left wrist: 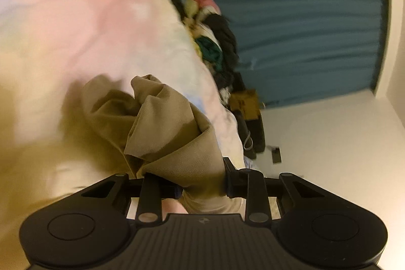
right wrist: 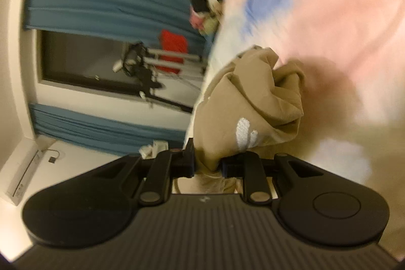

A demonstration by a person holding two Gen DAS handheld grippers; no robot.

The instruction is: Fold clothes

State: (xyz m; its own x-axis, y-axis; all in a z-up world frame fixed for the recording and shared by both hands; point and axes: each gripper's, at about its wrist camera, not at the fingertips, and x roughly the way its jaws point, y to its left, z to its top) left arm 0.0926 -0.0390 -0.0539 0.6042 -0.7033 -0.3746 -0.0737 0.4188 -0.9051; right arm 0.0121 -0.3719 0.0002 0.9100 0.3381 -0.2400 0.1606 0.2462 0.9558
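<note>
**Both grippers clamped on a tan garment above a pastel sheet**

The left gripper [left wrist: 202, 181] has its jaws closed on a bunched fold of the tan garment [left wrist: 162, 123]; the cloth rises crumpled from between the fingers. The right gripper [right wrist: 208, 163] likewise pinches the garment [right wrist: 253, 103] — here a white printed mark [right wrist: 244, 134] shows just above the jaws. Both views are tilted sideways and motion-blurred. Behind the garment lies a pastel sheet [left wrist: 76, 17], pink, white and blue. At the sheet's edge sits a pile of mixed clothes [left wrist: 215, 42]. Beyond hangs a blue curtain [left wrist: 303, 24]; a red item [right wrist: 173, 44] and a metal rack [right wrist: 162, 62] stand near it.
</note>
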